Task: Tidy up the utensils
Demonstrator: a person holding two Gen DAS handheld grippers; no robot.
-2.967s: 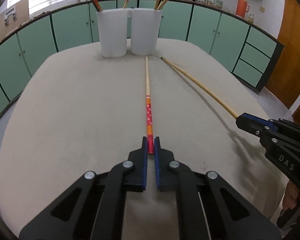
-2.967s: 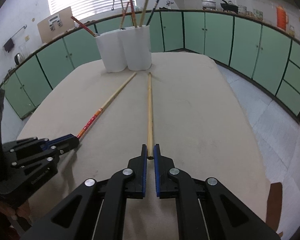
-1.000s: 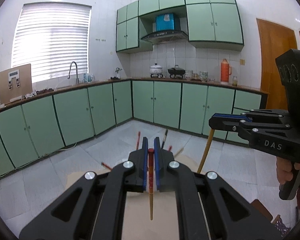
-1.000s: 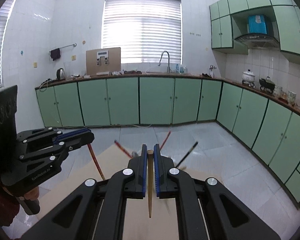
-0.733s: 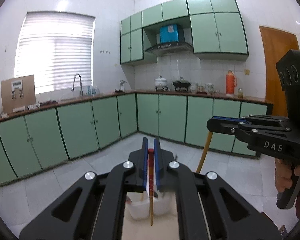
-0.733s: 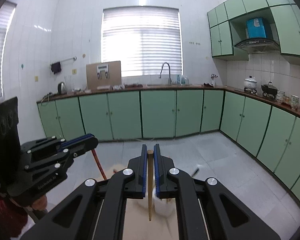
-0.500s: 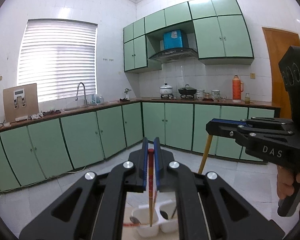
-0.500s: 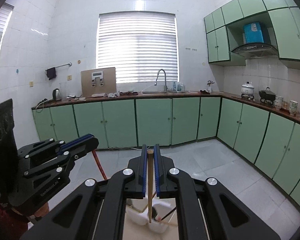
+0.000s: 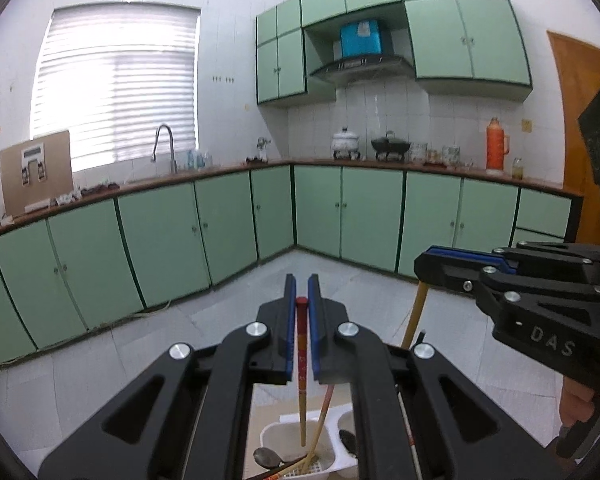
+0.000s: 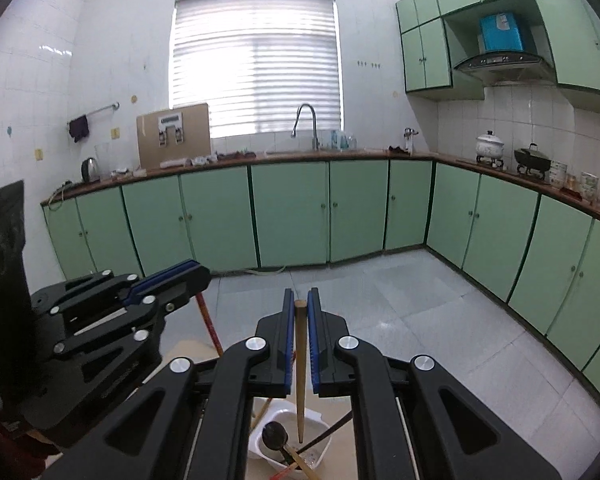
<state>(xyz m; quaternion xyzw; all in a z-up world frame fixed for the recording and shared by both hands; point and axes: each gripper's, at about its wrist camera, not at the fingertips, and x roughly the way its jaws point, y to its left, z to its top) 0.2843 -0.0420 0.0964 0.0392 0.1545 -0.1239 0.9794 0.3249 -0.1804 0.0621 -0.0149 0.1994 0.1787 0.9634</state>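
Left tongs clamped on red chopstick, hung vertical w/ tip over left white cup, prob. for a straight drop. Right tongs clamped on wooden chopstick, likewise above right white cup. Green cabinets beyond.

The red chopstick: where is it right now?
In the left wrist view the red chopstick hangs upright, pinched in the left gripper, its tip over the white utensil cup directly below.
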